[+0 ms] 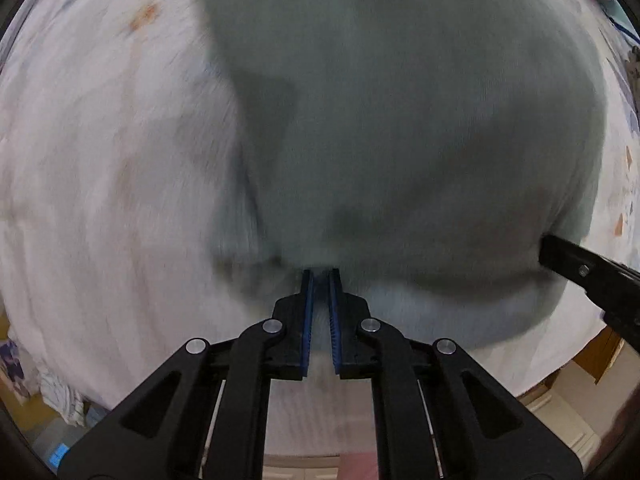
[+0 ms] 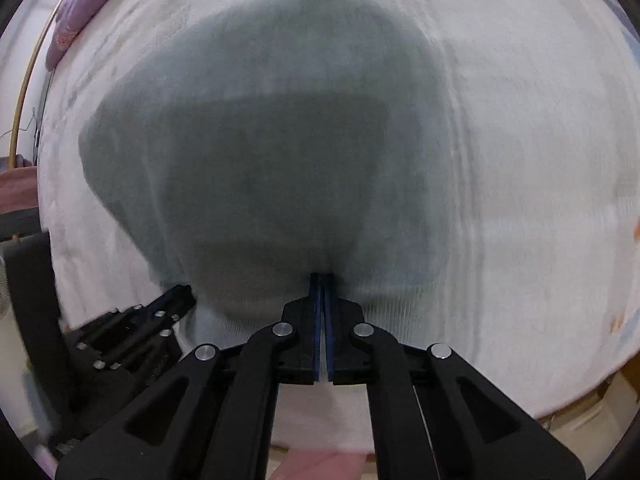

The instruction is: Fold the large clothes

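A: Insp. note, L to R. We start w/ the left gripper [image 1: 321,274]: jaws nearly shut, blue pads pinching the near hem of the grey-green knitted garment [image 1: 400,120]. A thin slit shows between the pads lower down; at the tips the cloth is nipped.

B: Agreed. And the garment's position?

A: It lies on the white quilted bedspread [image 1: 100,160], spreading away from both sets of jaws, i.e. ahead of the tips. Pictures are blurred, so we can't read fine creases.

B: Right side?

A: The right gripper [image 2: 322,276] is closed tight on the same near hem, further along it. Each gripper shows in the other's view, so both sit on one edge, apart from each other.

B: The relation that matters?

A: The held hem runs L–R between the two grips; the garment's body stretches forward, away from us. Neither hand looks nearer the far edge. We judge the next move to be carrying the hem forward over the body, both hands level, else the fold skews.

B: Noted. A purple cushion [image 2: 88,4] sits at the bed's far left corner, well clear.
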Action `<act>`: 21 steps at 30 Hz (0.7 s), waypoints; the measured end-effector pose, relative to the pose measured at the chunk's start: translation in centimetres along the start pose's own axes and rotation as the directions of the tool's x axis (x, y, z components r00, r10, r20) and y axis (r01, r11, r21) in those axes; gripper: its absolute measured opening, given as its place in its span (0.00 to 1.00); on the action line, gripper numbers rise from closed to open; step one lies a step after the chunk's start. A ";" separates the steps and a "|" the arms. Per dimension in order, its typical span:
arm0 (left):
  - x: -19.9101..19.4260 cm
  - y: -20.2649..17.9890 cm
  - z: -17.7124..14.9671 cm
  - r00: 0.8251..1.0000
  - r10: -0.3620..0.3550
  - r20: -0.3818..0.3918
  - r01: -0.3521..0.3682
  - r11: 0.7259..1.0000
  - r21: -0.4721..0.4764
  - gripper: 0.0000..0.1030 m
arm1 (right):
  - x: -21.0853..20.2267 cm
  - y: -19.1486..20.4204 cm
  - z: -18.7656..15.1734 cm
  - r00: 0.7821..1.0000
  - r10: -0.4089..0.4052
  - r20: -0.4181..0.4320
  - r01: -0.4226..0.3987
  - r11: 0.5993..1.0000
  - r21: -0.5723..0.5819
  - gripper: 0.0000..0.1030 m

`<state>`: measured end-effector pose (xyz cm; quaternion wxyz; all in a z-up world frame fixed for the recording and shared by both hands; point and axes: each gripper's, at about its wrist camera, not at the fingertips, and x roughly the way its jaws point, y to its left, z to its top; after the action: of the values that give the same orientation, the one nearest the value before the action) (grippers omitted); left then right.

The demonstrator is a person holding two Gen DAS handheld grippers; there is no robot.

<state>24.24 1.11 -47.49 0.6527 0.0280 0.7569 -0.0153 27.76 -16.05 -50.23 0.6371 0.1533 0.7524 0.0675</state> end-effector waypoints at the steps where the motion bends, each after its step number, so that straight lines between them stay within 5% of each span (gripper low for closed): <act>1: 0.0 0.1 -1.1 1.000 -0.003 0.005 0.003 1.000 -0.012 0.07 | 0.3 -0.1 -0.8 0.999 0.029 -0.045 -0.029 1.000 0.000 0.04; 6: 0.1 0.3 -2.3 1.000 -0.006 0.002 0.006 0.996 -0.084 0.13 | 2.4 -0.8 -1.1 0.999 0.009 -0.046 -0.011 1.000 -0.028 0.04; 8: -0.5 0.3 -2.2 1.000 0.005 0.012 -0.004 0.995 -0.098 0.33 | 2.0 -0.4 -0.4 0.997 0.002 -0.072 -0.006 0.999 -0.049 0.05; 9: -0.9 0.3 -2.3 1.000 0.009 0.011 -0.008 0.995 -0.101 0.39 | 1.6 -0.3 -0.2 0.996 0.010 -0.088 -0.015 0.998 -0.062 0.13; 12: -2.1 0.5 -2.4 0.999 0.019 0.029 -0.015 0.992 -0.126 0.63 | -0.1 -0.9 -0.1 0.992 0.085 -0.095 -0.087 0.996 -0.025 0.64; 14: -2.8 1.6 -2.1 0.999 -0.019 0.041 0.025 0.989 -0.145 0.75 | -1.9 -1.2 -0.2 0.997 0.053 -0.058 -0.055 0.998 -0.043 0.68; 21: -3.3 1.8 -0.5 0.997 -0.064 0.046 0.069 0.991 -0.113 0.77 | -5.0 -3.3 -0.1 1.000 -0.012 0.014 0.013 0.996 -0.093 0.79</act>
<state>24.29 2.87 -44.11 0.6683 -0.0348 0.7430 0.0059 27.85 -20.71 -46.51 0.6489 0.1192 0.7451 0.0973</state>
